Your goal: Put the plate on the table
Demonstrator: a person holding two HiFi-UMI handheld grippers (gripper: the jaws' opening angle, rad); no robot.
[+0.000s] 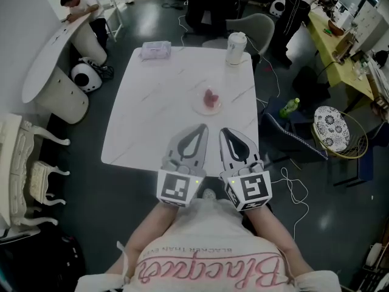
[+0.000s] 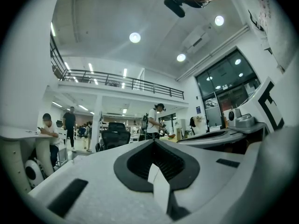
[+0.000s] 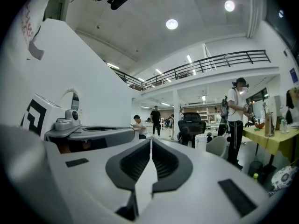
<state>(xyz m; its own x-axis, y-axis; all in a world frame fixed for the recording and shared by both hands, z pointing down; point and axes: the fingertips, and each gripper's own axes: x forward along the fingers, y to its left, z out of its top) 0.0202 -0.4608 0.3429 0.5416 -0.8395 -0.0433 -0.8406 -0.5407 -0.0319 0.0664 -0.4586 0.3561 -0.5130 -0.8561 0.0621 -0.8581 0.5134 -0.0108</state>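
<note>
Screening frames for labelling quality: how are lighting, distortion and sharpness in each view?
Head view: soft, even light, darker corners; the plate looks small and slightly blurred on the bright table. Left gripper view: heavy fisheye, black rim, glaring ceiling lamps. Right gripper view: same fisheye, balcony railing bent into a curve.

The pink thing (image 1: 210, 98) on the plate (image 1: 197, 107) is too small to identify.

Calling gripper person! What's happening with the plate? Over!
Left gripper and right gripper shut, empty, at the near edge of the table. Plate sits on it, something pink on top. Nothing between grippers and plate. Over.
</note>
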